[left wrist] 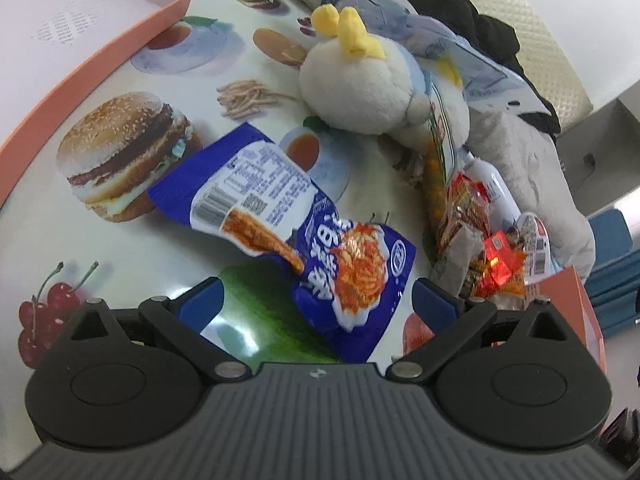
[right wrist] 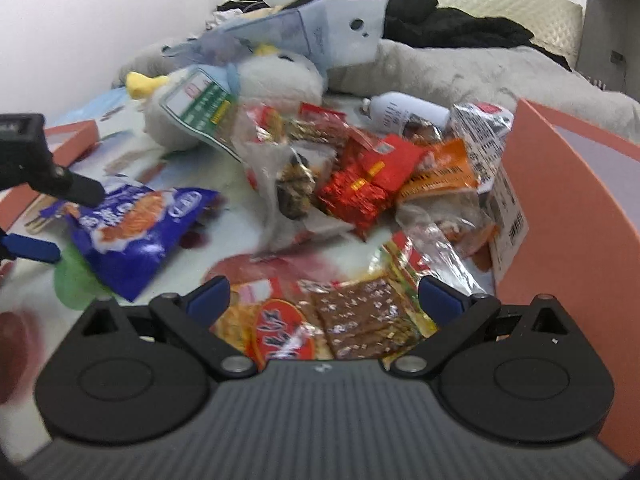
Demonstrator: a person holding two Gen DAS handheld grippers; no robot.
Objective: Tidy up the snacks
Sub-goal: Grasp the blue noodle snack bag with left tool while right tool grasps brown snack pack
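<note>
Blue snack packet (left wrist: 304,232) lies flat on table (left wrist: 120,248), just ahead of left gripper (left wrist: 316,300), jaws wide, empty. Right gripper (right wrist: 324,300) also wide, above clear-wrapped snack (right wrist: 360,316). Only right view shows snack pile (right wrist: 360,184) before orange box wall (right wrist: 568,216). Plush toy (left wrist: 372,84) behind packet; orange tray (left wrist: 100,52) far left.

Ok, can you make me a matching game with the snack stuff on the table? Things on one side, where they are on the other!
Things:
1. blue snack bag
2. plush toy
3. white bottle
4. orange box

Places:
A. far behind the snack pile
B. between the left gripper's open fingers
C. standing right of the snack pile
D. under a green-labelled packet

Pairs: 1-B, 2-D, 3-A, 4-C
</note>
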